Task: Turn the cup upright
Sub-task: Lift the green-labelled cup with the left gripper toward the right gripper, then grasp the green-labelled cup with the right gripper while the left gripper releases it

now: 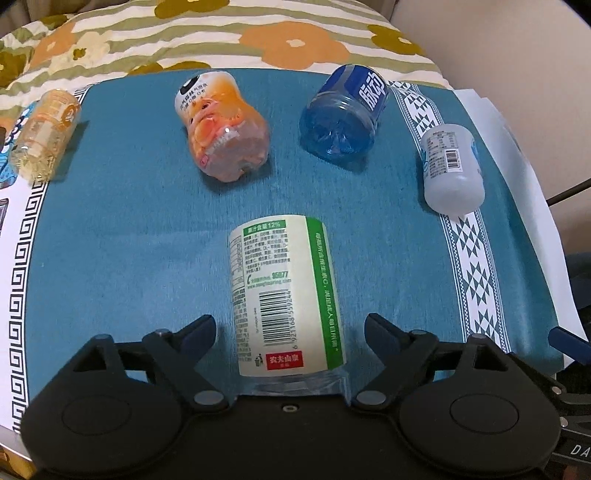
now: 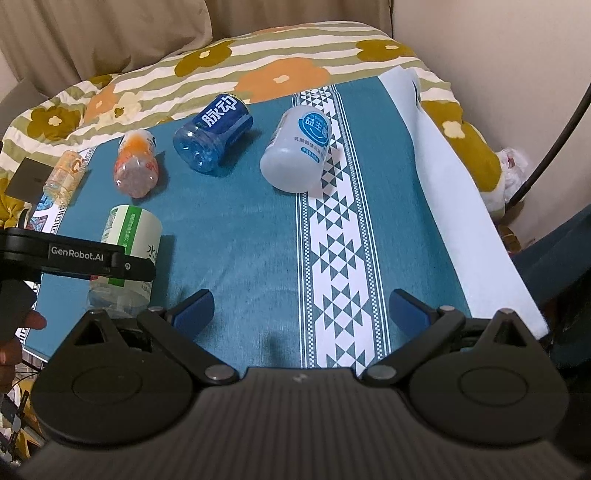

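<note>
Several cut-bottle cups lie on their sides on a teal cloth (image 1: pixel 129 240). A white and green labelled cup (image 1: pixel 284 295) lies nearest, between the open fingers of my left gripper (image 1: pixel 290 328), which straddle it without touching. In the right wrist view this cup (image 2: pixel 129 258) sits at the left, partly hidden by the left gripper body. My right gripper (image 2: pixel 301 308) is open and empty above the cloth's patterned band. Further back lie an orange cup (image 1: pixel 225 129), a blue cup (image 1: pixel 343 118), a white cup (image 1: pixel 452 170) and a pale yellow cup (image 1: pixel 46 133).
The cloth (image 2: pixel 240 240) covers a small table with a white patterned band (image 2: pixel 332 258) at the right. A floral striped blanket (image 1: pixel 221 33) lies behind. A black cable (image 2: pixel 554 136) hangs at the far right. A dark square object (image 2: pixel 29 177) lies at the far left.
</note>
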Demonstrator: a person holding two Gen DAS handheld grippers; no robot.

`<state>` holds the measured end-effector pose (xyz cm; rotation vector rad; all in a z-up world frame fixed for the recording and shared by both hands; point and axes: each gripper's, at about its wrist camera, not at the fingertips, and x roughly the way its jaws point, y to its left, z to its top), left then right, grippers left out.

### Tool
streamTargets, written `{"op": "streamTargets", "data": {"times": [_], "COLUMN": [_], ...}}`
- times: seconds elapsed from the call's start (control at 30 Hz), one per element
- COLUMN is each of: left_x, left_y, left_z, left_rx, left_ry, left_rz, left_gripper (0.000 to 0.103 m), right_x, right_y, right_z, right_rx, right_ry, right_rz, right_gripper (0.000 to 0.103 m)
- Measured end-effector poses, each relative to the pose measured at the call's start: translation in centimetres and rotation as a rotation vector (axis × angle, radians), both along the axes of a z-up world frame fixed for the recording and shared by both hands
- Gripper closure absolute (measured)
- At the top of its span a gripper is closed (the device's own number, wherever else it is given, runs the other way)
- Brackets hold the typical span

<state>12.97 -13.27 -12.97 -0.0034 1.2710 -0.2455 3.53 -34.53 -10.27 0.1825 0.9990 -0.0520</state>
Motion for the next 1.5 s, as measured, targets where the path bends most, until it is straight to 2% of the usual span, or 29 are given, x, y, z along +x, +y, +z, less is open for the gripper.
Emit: {"op": "streamTargets", "data": {"times": [0.27,0.37,0.57,0.77,0.97,1.27,1.33,1.4,1.5], "left_x": [-1.6,-2.7,-5.1,-6.1,-6.7,-6.9,-6.7,-6.4,-6.1], "left_y": [0.6,1.3,3.9,8.0,12.4,16.8,17.3,17.8,18.3], "left_z": [2.0,3.6,6.4,6.6,5.8,2.9,2.2,1.7,1.3], "left_rx": [0.002,-0.013,-0.008,-0.005,-0.004,-0.075,-0.084,-0.095,-0.111], "left_ry": [-0.029,-0.045,-0.108,-0.109,-0.125,-0.073,-0.052,-0.034,-0.023], "left_rz": [0.044,0.067,0.114,0.119,0.145,0.118,0.109,0.102,0.09], "left_gripper": [0.012,0.005,0.0,0.0,0.0,0.0,0.0,0.0,0.0], "right_x": [-0.1,0.4,2.3,5.4,10.0,16.2,17.0,17.6,18.0], "right_y": [-0.2,-0.3,1.5,4.6,8.6,12.1,12.4,12.5,12.7], "right_z": [1.4,2.8,6.0,7.2,5.3,-0.2,-1.4,-2.2,-2.8], "right_rx": [0.014,0.035,0.027,0.06,0.106,0.199,0.22,0.232,0.229], "right_ry": [-0.02,-0.022,-0.015,0.036,0.164,0.361,0.399,0.428,0.447], "right_rz": [0.033,0.06,0.142,0.201,0.235,0.171,0.149,0.13,0.118], "right_gripper": [0.0,0.0,0.0,0.0,0.0,0.0,0.002,0.01,0.011]}}
